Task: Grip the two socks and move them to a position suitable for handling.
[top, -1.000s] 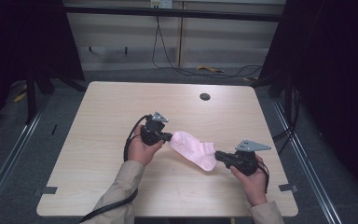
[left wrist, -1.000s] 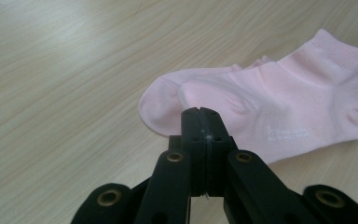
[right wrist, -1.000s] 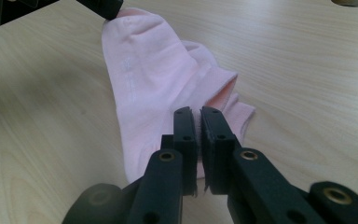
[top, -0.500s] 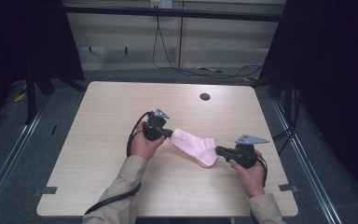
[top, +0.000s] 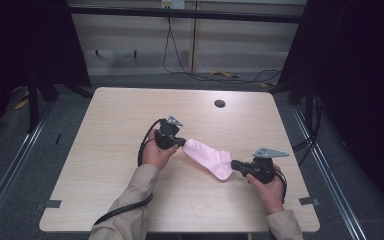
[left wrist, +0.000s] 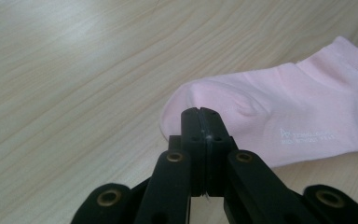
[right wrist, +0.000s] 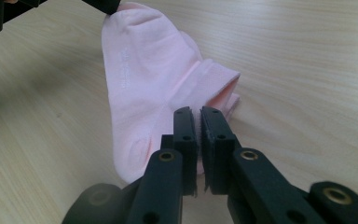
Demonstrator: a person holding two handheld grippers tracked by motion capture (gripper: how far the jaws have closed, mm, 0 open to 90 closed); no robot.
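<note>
Stretching between our two grippers, the sock point(top: 209, 157) is pink and lies across the near middle of the table point(top: 110, 130), slanting from upper left to lower right in the high view. Our left gripper point(top: 181, 142) has its jaws pressed together on the rounded toe end; in the left gripper view the two black jaws meet with almost no gap over the edge of the sock point(left wrist: 279, 112), and small white printing shows on the fabric just beyond them. Our right gripper point(top: 235, 164) pinches the other end, at the ribbed cuff; in the right gripper view its jaws stand nearly closed with a thin fold of the sock point(right wrist: 144, 79) caught between them, and the cuff opening bulges out to the right of the jaws. At the top of that same view we see the left gripper point(right wrist: 107, 7) biting the far tip. The sock looks flat on the wood along most of its length, though we cannot tell whether its ends are lifted a little. Our hands and beige sleeves point(top: 130, 200) come in from the bottom edge. A cable point(top: 144, 145) loops off the left gripper. Farther back a small dark round hole point(top: 220, 103) sits in the tabletop, well apart from the sock.
</note>
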